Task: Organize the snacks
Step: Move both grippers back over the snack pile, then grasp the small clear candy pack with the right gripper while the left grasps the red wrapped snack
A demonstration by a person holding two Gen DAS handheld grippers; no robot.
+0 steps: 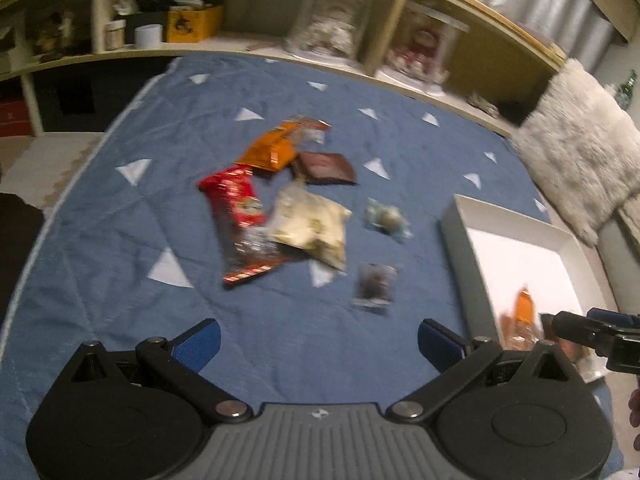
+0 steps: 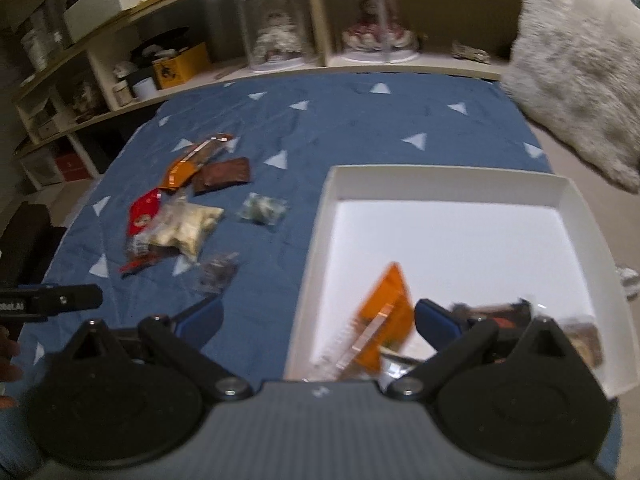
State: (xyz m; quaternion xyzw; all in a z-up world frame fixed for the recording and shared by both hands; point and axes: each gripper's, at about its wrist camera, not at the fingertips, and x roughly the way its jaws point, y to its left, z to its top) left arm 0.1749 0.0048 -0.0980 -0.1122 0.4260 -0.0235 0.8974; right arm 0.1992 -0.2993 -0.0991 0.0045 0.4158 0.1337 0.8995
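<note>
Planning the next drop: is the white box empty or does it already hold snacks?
Not empty. The white box holds an orange packet and other wrappers near its front edge; the rest is bare.

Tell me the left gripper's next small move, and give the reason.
Probably ease the left gripper forward and down toward the small dark packet, the loose snack nearest its open jaws. It holds nothing, several snacks lie on the blue quilt, and the white box has only a few packets at its near end.

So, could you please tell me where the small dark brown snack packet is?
The small dark brown snack packet lies on the blue blanket, beside the orange packet.
</note>
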